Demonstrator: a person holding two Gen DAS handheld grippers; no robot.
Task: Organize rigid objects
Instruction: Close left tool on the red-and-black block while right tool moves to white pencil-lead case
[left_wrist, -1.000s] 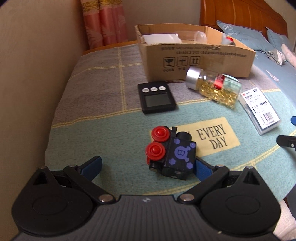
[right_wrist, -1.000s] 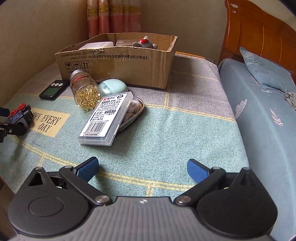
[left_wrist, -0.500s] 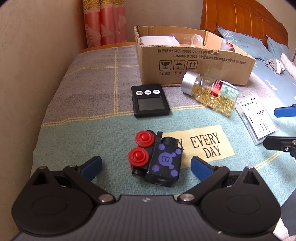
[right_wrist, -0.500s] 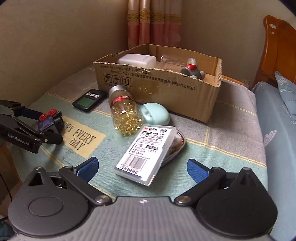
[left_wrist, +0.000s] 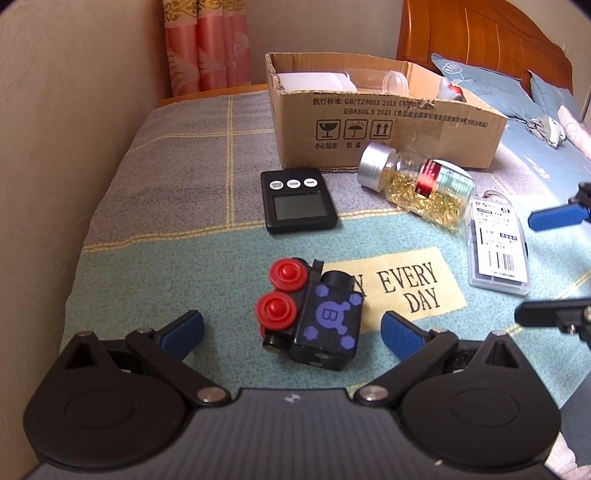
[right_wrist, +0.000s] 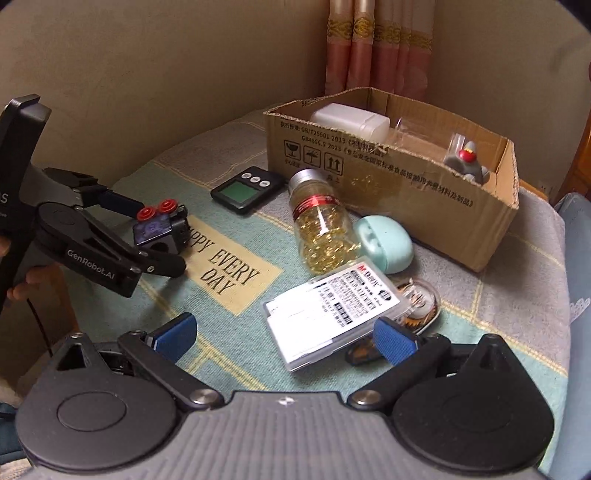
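A black toy block with red wheels (left_wrist: 312, 314) lies on the blanket between the open fingers of my left gripper (left_wrist: 291, 330); it also shows in the right wrist view (right_wrist: 159, 227). My right gripper (right_wrist: 284, 338) is open, with a clear plastic case (right_wrist: 332, 314) lying between its fingers. A cardboard box (left_wrist: 384, 122) stands behind, holding a white container (right_wrist: 349, 118) and a grey toy (right_wrist: 466, 162). A bottle of yellow capsules (left_wrist: 417, 184), a black timer (left_wrist: 297, 201) and a mint case (right_wrist: 384, 243) lie in front of it.
A wall runs along the left side. The blanket's edge falls off at the near left. A wooden headboard (left_wrist: 480, 40) and blue pillows (left_wrist: 491, 92) are at the far right. A small round tin (right_wrist: 419, 301) lies under the clear case.
My left gripper has moved so the toy block sits between its fingers. My right gripper has swung left and forward over the clear case.
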